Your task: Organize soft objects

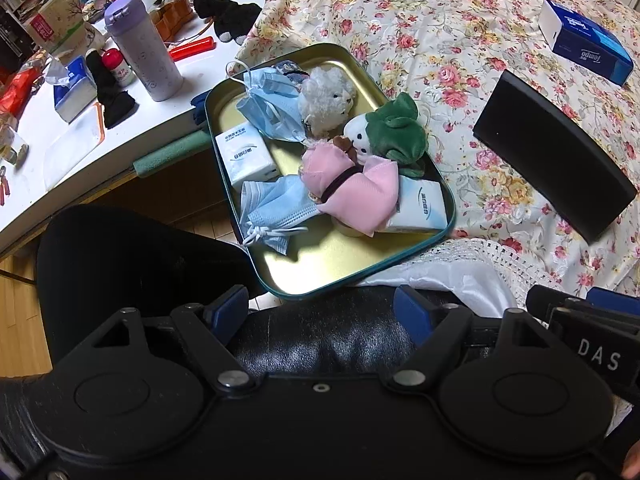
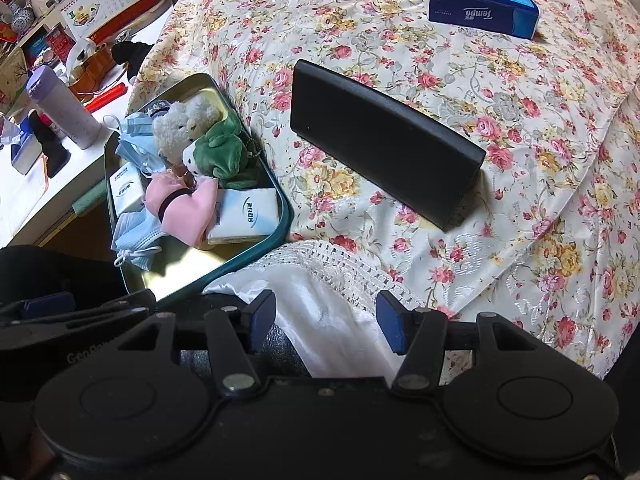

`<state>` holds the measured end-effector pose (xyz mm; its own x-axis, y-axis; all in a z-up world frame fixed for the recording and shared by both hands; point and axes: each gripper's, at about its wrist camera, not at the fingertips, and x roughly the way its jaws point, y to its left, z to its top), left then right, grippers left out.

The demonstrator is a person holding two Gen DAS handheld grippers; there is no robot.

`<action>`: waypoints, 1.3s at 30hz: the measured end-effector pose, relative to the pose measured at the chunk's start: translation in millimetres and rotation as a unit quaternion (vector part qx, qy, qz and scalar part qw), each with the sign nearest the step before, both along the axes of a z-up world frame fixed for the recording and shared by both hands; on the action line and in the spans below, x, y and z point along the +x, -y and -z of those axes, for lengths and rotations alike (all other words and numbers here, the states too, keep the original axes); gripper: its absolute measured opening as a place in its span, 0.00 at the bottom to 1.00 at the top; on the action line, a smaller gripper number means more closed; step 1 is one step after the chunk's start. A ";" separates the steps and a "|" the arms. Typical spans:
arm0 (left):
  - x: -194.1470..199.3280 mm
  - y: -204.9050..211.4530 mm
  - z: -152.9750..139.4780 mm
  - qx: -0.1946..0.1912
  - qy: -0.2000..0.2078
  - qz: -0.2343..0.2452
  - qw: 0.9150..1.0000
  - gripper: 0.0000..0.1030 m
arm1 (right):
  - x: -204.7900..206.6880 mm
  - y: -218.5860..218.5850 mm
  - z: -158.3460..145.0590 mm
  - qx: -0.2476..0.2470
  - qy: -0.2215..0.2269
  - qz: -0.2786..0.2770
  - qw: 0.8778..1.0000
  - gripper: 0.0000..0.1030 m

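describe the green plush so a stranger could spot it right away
Find the metal tray at the edge of the floral tablecloth. The green plush lies at its cloth-side rim, beside the fluffy white plush. It alone is green, with a white face.

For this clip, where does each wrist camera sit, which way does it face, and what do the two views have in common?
Left wrist: sits behind the open left tongs, looking forward and down at the metal tray of soft items; the right tongs' edge shows at lower right.
Right wrist: sits behind the open right tongs, facing the floral tablecloth and black case; the left tongs intrude at lower left.
Shared: tray, black case, blue tissue box, purple bottle.
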<state>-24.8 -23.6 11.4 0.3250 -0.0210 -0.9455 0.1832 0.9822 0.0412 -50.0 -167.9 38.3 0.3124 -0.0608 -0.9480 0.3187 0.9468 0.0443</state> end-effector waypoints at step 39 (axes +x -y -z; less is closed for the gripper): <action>-4.0 -3.5 12.8 0.018 -0.014 -0.005 1.000 0.74 | 0.9 -0.8 9.3 -0.018 -0.022 -0.002 1.000 0.57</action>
